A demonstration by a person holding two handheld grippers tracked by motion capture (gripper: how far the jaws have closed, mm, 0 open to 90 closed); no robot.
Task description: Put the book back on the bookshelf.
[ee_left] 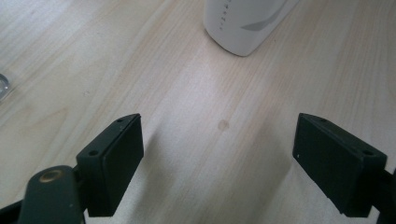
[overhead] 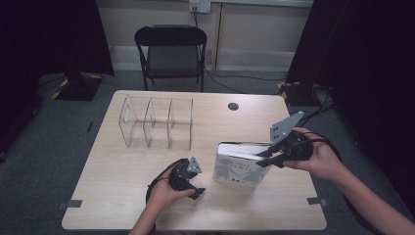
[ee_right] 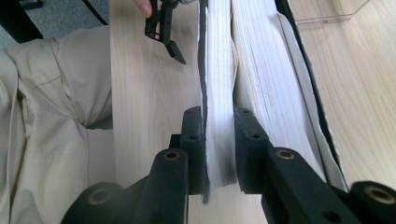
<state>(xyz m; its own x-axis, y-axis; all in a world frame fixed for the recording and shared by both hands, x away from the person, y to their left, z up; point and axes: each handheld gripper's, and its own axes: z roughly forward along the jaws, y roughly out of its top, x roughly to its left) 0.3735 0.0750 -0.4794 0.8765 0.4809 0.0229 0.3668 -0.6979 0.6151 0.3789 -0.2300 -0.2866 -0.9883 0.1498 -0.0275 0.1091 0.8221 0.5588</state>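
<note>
Organizer (overhead: 156,122) stands empty at the tabletop's (overhead: 112,196) far left, so filing looks not yet done. Left claw (overhead: 193,188) hovers spread over bare wood, holding nothing. Book (overhead: 240,169) stands upright right of center, its pages pinched by the right claw (overhead: 269,156). Cover lettering is too blurred to read.

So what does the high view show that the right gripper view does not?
High view alone: the chair, the clear three-slot rack and the book's printed cover. Right gripper view alone: the right claw shut on a bundle of the book's pages, and a beige trouser leg. Both share the book, the table and the left claw.
</note>
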